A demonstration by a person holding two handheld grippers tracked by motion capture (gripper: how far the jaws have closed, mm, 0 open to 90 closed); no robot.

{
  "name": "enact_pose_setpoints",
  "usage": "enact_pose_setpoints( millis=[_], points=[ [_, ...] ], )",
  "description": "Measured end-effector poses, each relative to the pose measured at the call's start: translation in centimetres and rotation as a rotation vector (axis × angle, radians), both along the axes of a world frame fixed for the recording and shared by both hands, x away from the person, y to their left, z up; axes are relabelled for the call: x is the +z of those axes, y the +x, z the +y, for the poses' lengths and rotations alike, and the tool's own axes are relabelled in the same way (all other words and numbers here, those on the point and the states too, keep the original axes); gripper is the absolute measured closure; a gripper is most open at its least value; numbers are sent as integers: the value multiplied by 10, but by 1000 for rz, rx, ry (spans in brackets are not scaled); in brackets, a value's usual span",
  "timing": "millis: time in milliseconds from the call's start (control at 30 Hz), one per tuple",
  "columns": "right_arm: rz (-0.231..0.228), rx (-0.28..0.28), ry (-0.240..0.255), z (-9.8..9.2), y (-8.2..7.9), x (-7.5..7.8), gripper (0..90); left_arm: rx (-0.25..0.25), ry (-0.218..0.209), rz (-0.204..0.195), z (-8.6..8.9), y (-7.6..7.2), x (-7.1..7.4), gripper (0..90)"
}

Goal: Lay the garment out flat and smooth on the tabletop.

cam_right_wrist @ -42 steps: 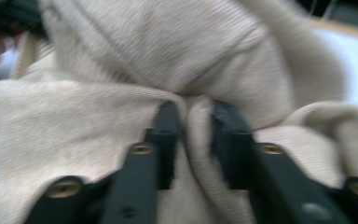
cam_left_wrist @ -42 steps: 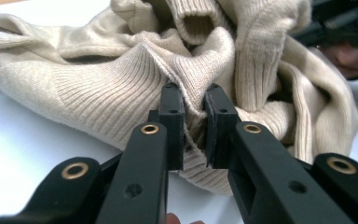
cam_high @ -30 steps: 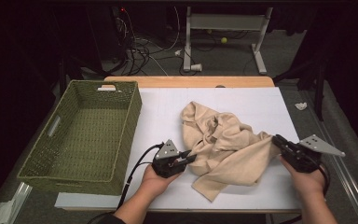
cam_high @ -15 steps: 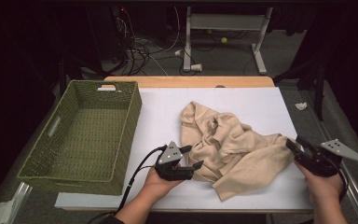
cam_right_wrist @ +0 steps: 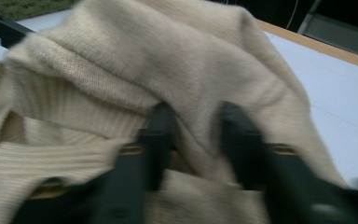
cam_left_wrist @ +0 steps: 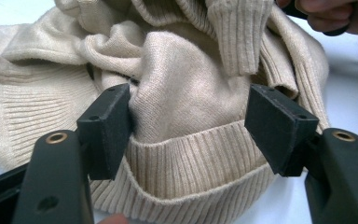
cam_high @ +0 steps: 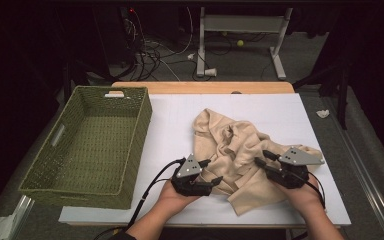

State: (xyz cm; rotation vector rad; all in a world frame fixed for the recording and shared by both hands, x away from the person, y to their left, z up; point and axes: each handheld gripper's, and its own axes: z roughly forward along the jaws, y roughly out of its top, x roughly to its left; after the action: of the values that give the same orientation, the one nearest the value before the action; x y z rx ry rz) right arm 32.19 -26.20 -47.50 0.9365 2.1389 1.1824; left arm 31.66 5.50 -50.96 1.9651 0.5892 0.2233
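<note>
A beige knitted sweater (cam_high: 235,145) lies crumpled on the white table cover, right of centre. My left gripper (cam_high: 211,171) is at its near left edge. In the left gripper view the jaws (cam_left_wrist: 191,116) stand open around a bulge of sweater (cam_left_wrist: 186,93) above the ribbed hem. My right gripper (cam_high: 261,157) reaches into the garment from the near right. Its jaws have just been closing, and in the blurred right gripper view they (cam_right_wrist: 198,121) pinch a fold of sweater (cam_right_wrist: 121,60).
A green woven basket (cam_high: 137,145) with nothing in it stands on the left of the table. White table cover (cam_high: 260,107) lies bare behind the sweater. The floor beyond holds cables and a metal stand (cam_high: 240,45).
My right hand swung out to the right, then came back left into the sweater. The cloth's near right flap shifted with it. My left hand stayed put and its jaws opened.
</note>
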Motion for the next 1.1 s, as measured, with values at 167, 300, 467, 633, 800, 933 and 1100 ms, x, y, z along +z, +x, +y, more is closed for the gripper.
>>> enact_pose_setpoints(
  millis=[167,300,467,633,800,933,1100],
  points=[
    [-6,-88,78,-36,2,4,848,3,-4,7,3,0,0,303],
    [0,-221,143,-80,6,0,848,4,-2,4,4,1,-1,303],
    [23,-350,165,-123,8,-11,849,8,-7,6,5,1,0,303],
    [39,-458,240,-161,3,-22,847,9,-11,7,6,2,1,303],
    [24,-427,237,-155,-1,-19,686,0,-50,7,6,-2,7,303],
    [-24,-365,233,-139,-11,-8,577,4,-42,-14,6,-3,9,303],
    [-83,-289,197,-116,-27,7,552,17,-26,-22,6,-3,10,302]
  ],
)
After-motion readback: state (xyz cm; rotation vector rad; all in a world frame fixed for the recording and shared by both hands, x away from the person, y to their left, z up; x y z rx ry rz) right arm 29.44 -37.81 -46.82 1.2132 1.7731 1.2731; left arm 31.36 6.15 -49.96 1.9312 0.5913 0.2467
